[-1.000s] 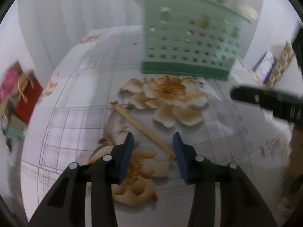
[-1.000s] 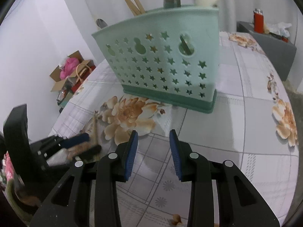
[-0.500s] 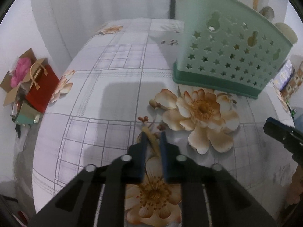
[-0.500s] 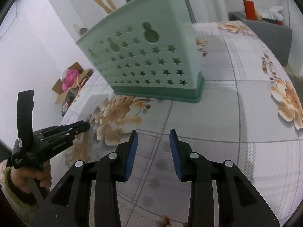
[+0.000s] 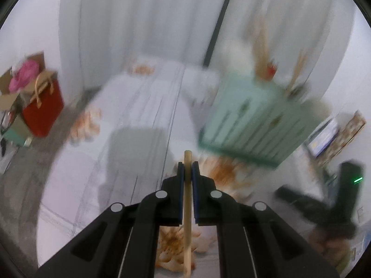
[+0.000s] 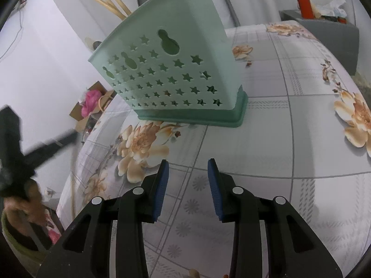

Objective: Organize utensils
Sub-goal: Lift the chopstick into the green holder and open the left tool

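Lifted off the tablecloth point(image 6: 266, 139) since a moment ago, the wooden chopstick point(image 5: 187, 210) now runs up the lower centre of the left wrist view, pinched between the blue pads of the left gripper point(image 5: 187, 169), jaws closed tight on it, its tip poking out above them. That view is badly smeared. Right of centre, the green utensil basket point(image 5: 252, 125) is a blur. In the right wrist view, the right gripper point(image 6: 188, 169) hangs with jaws wide apart, holding nothing, above the flowered cloth; the basket point(image 6: 167, 74) stands upper centre with chopsticks and spoons inside.
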`<state>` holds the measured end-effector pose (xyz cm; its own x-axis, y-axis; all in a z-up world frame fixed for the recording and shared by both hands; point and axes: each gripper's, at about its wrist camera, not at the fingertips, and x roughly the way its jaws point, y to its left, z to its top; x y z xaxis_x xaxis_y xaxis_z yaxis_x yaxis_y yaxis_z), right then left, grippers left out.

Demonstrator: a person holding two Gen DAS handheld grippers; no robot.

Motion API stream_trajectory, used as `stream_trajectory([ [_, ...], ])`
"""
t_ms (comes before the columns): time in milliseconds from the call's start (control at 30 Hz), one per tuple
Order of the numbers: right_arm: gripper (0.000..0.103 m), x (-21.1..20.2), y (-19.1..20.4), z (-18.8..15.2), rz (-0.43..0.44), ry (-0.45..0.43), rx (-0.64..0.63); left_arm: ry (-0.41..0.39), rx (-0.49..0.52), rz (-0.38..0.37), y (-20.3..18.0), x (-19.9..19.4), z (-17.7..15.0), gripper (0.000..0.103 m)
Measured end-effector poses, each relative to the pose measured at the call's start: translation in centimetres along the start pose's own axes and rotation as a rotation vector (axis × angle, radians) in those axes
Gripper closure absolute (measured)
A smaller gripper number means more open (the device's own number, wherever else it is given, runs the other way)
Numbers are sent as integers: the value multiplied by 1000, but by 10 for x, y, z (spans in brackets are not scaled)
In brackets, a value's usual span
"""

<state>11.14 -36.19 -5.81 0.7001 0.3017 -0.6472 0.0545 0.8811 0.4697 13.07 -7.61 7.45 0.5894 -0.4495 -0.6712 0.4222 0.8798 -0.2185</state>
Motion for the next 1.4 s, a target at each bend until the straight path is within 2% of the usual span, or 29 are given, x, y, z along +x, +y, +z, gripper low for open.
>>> stream_trajectory([
  [167,70,1,-4,0,-4,3,9,-199,-14,-125,-12,-53,37,97],
  [333,70,0,-5,-1,-8,4,14,-370,9,-246,-31,-86,89,97],
  [500,70,-1,-4,0,-16,1,15,-498,29,-352,-54,-101,145,97],
  [667,70,-3,-4,1,-25,-2,27,-611,32,-418,-77,-101,182,97],
  [800,70,-9,0,4,-34,-15,22,-623,11,-419,-89,-73,191,97],
  [967,70,-17,-1,7,-46,-33,19,-609,18,-354,-94,-23,175,97],
  [1067,70,-18,-4,7,-58,-28,22,-543,-22,-338,-85,6,158,97],
  [1167,70,-24,-6,9,-66,-48,18,-500,-46,-343,-70,12,143,95],
  [1200,70,-28,-8,11,-65,-62,18,-491,-41,-340,-65,8,138,81],
  [1233,68,-33,-10,13,-62,-84,17,-482,-37,-340,-61,4,134,57],
  [1267,66,-38,-11,15,-60,-105,8,-475,-28,-352,-53,-2,127,51],
  [1300,65,-42,-11,18,-64,-125,-10,-472,-12,-368,-47,-7,122,49],
  [1367,53,-49,-9,23,-78,-159,-66,-440,44,-387,-37,-13,111,40],
  [1400,51,-50,-7,26,-79,-163,-101,-405,80,-396,-33,-11,105,31],
])
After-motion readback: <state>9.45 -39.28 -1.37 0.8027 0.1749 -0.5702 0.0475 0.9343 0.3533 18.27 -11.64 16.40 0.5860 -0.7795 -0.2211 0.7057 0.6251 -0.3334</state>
